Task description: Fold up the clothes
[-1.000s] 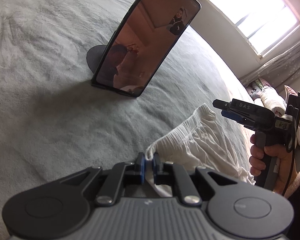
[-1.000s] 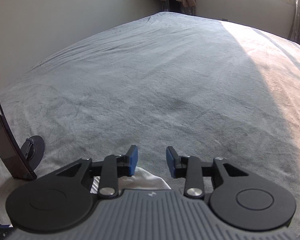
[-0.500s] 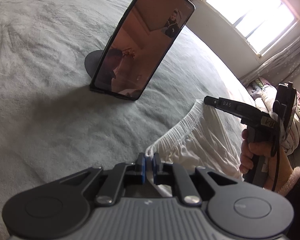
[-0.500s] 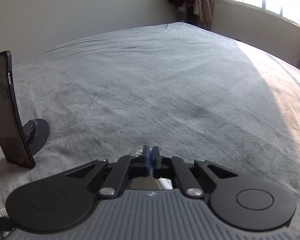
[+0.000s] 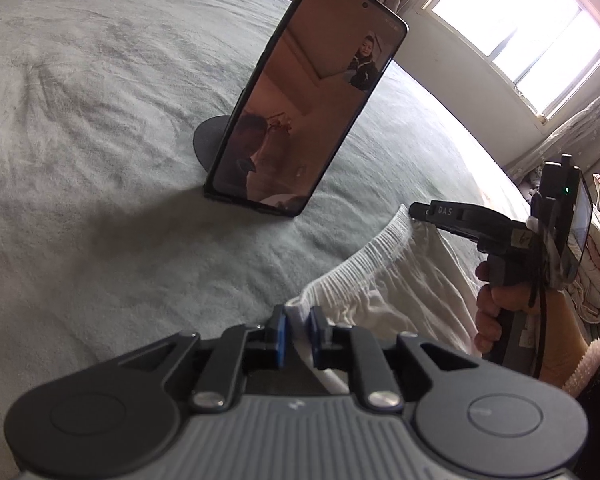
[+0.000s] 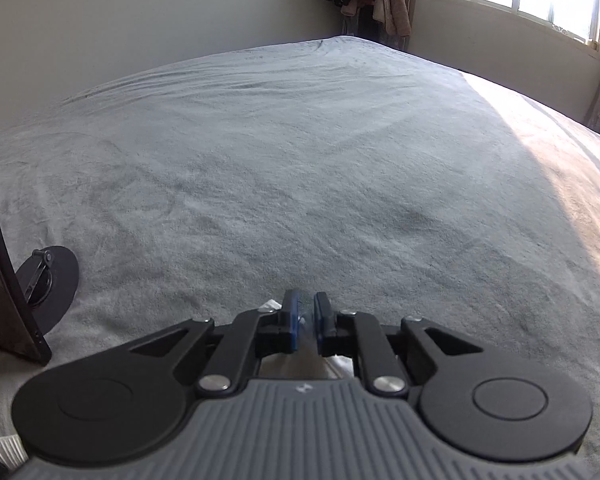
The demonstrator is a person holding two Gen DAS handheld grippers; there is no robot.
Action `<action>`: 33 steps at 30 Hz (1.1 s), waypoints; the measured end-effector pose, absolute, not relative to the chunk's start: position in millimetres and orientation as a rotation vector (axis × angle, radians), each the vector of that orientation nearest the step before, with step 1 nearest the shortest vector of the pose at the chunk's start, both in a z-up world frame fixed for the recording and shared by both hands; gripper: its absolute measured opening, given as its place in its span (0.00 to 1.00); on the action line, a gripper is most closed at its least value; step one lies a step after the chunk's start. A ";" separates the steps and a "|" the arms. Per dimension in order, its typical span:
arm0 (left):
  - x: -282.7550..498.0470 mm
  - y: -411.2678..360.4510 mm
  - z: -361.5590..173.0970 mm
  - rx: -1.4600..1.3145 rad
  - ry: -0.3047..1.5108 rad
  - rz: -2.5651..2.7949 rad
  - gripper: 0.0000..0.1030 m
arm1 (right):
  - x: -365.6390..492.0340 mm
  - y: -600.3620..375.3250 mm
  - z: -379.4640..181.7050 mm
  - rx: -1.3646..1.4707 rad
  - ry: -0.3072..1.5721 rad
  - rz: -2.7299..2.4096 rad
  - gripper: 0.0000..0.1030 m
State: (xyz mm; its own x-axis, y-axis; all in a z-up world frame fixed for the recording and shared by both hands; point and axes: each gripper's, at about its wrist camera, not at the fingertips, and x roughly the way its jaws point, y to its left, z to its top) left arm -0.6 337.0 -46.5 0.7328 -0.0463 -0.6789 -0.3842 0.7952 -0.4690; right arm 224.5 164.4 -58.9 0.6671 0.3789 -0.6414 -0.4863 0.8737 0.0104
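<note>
The white garment (image 5: 384,280) lies on the grey bed (image 5: 100,160), its ribbed waistband (image 5: 364,256) stretched between the two grippers — long axis running from the near left gripper (image 5: 298,332) up and right to the right gripper (image 5: 416,213). The left gripper's jaws are closed on one waistband corner. The right gripper, held level in a hand (image 5: 496,308) on its pistol grip, has its jaws pinched on the other corner (image 6: 305,328). A phone (image 5: 304,96) stands tilted on its stand beyond the cloth.
</note>
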 end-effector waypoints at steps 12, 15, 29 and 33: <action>-5.1 314.0 -24.9 -0.612 0.670 0.200 0.47 | 184.8 64.7 -11.9 -0.027 0.722 0.401 0.42; -4.2 297.7 -20.4 -0.594 0.666 0.150 0.50 | 165.3 28.3 -3.1 -0.002 0.728 0.370 0.42; 17.5 217.3 -35.5 -0.550 0.831 -0.135 0.51 | 96.5 -81.2 -26.6 0.152 0.832 0.251 0.42; 24.7 197.2 -44.0 -0.530 0.894 -0.209 0.50 | 84.0 -87.4 -38.6 0.222 0.871 0.298 0.40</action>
